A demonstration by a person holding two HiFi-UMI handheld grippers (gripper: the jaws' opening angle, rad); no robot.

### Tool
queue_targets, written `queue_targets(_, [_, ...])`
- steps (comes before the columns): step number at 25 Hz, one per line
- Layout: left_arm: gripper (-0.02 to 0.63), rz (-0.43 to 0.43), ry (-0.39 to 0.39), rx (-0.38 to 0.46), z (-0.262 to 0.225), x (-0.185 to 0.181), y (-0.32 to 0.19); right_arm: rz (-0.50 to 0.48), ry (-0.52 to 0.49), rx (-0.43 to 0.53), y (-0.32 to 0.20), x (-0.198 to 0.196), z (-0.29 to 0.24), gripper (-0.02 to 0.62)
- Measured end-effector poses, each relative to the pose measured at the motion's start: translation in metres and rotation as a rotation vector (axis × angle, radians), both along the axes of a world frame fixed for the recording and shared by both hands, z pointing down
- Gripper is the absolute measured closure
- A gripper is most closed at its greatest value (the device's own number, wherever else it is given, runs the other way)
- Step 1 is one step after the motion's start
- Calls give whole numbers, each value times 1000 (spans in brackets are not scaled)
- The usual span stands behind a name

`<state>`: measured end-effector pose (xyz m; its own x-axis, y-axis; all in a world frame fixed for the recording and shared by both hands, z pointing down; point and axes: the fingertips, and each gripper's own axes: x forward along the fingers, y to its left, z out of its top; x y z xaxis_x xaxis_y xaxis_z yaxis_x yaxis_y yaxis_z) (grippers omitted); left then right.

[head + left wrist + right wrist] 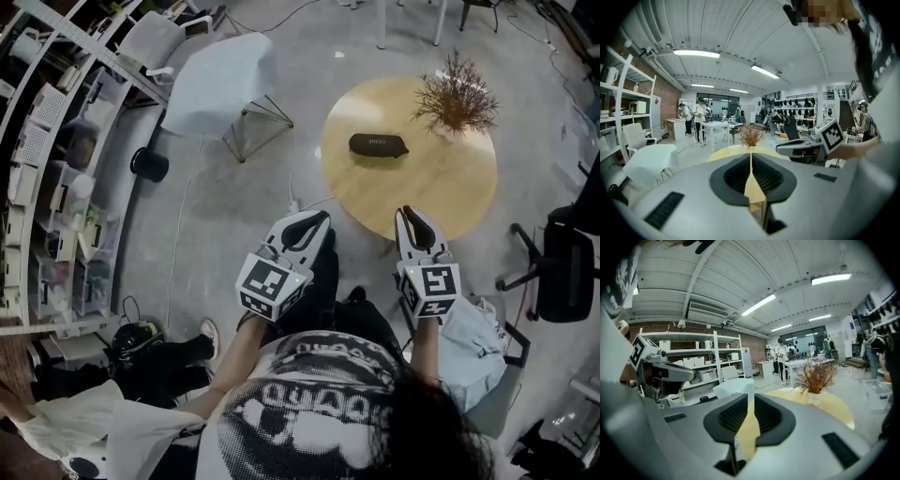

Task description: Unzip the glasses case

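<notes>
The black glasses case (379, 144) lies zipped on the round wooden table (441, 187), to the left of a dried plant in a vase (457, 98). Both grippers hover short of the table's near edge, pointing toward it. My left gripper (317, 218) is left of the table, and its jaws meet at the tips with nothing in them (750, 154). My right gripper (410, 212) reaches over the near rim; its jaws stand slightly apart with nothing between them (750, 398). The case is hidden behind the jaws in both gripper views.
A white shell chair (220, 84) stands left of the table, and shelving (56, 169) lines the far left. A black office chair (567, 267) is at the right. The person's legs are below the grippers. People stand far back in the room (699, 117).
</notes>
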<state>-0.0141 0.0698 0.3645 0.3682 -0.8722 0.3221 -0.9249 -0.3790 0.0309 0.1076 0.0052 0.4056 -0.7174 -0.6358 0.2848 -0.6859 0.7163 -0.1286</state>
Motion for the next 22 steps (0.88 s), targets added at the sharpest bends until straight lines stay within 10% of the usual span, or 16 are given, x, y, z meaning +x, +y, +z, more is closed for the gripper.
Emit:
queue_targets(9, [588,148,28,-12,19,-11,-79,170,40,-26,-61,6,21,563])
queue_targets(22, [586,436,6,-50,47,-90,-205,294,161,-140,-135,-83,54,542])
